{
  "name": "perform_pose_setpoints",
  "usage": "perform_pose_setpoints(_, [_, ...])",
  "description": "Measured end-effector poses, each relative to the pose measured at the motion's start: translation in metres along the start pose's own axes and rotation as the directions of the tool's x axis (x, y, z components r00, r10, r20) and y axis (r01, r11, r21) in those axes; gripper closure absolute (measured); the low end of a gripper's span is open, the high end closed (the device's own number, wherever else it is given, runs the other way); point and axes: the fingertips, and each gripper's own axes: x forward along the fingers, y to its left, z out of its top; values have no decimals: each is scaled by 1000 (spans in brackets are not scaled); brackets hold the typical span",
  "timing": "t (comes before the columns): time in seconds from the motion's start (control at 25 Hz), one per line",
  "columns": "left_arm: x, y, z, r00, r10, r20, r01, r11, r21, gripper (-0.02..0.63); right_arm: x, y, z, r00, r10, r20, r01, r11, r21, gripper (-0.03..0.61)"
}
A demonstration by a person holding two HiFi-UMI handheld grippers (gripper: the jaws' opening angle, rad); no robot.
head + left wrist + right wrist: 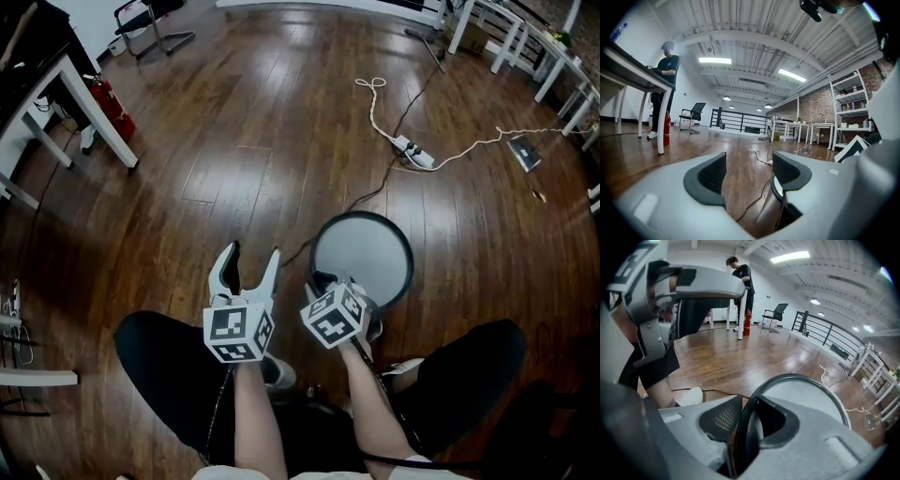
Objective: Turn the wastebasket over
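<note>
The wastebasket (pixel 361 255) stands on the wood floor right in front of my knees, a pale grey round face ringed by a black rim (pixel 797 380). My right gripper (pixel 322 281) points down onto its near edge. In the right gripper view the rim runs between the two pads, and the right gripper (pixel 747 420) is shut on it. Left of the basket, my left gripper (pixel 253 267) is held nearly level and open, nothing between its fingers. In the left gripper view the left gripper (pixel 749 171) frames bare floor, and the wastebasket's side (pixel 768 213) shows low behind the right jaw.
A black cable (pixel 375 192) runs from the basket toward a power strip (pixel 412 150) with a white cord. A white table leg (pixel 98 117) and red extinguisher (pixel 111 105) stand far left, a chair (pixel 150 23) beyond. A person (pixel 663 89) stands at a desk.
</note>
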Motion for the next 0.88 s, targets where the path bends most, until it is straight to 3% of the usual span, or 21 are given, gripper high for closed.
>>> perform_pose_setpoints(0.2, [2, -5, 4, 1000, -17, 9, 17, 1000, -12, 285, -20, -18, 5, 997, 6, 77, -14, 994, 111, 512])
perform_pose_setpoints(0.36, [5, -9, 1, 1000, -21, 3, 21, 999, -28, 287, -55, -52, 16, 972, -19, 234, -38, 971, 237, 515])
perform_pose_setpoints(0.48, [10, -14, -3, 999, -36, -6, 35, 996, -78, 259, -87, -80, 18, 915, -59, 399, -109, 917, 384, 517])
perform_pose_setpoints(0.6, [13, -25, -14, 998, -55, -36, 52, 996, -77, 213, -101, -107, -5, 864, -122, 489, -184, 827, 531, 523])
perform_pose_setpoints(0.72, [17, -41, -27, 993, -88, -83, 84, 995, -46, 219, -98, -127, -53, 872, -203, 446, -165, 735, 657, 529])
perform_pose_setpoints(0.88, [24, -53, -50, 981, -117, -156, 107, 992, -71, 206, -85, -148, -129, 920, -313, 238, 38, 673, 738, 566])
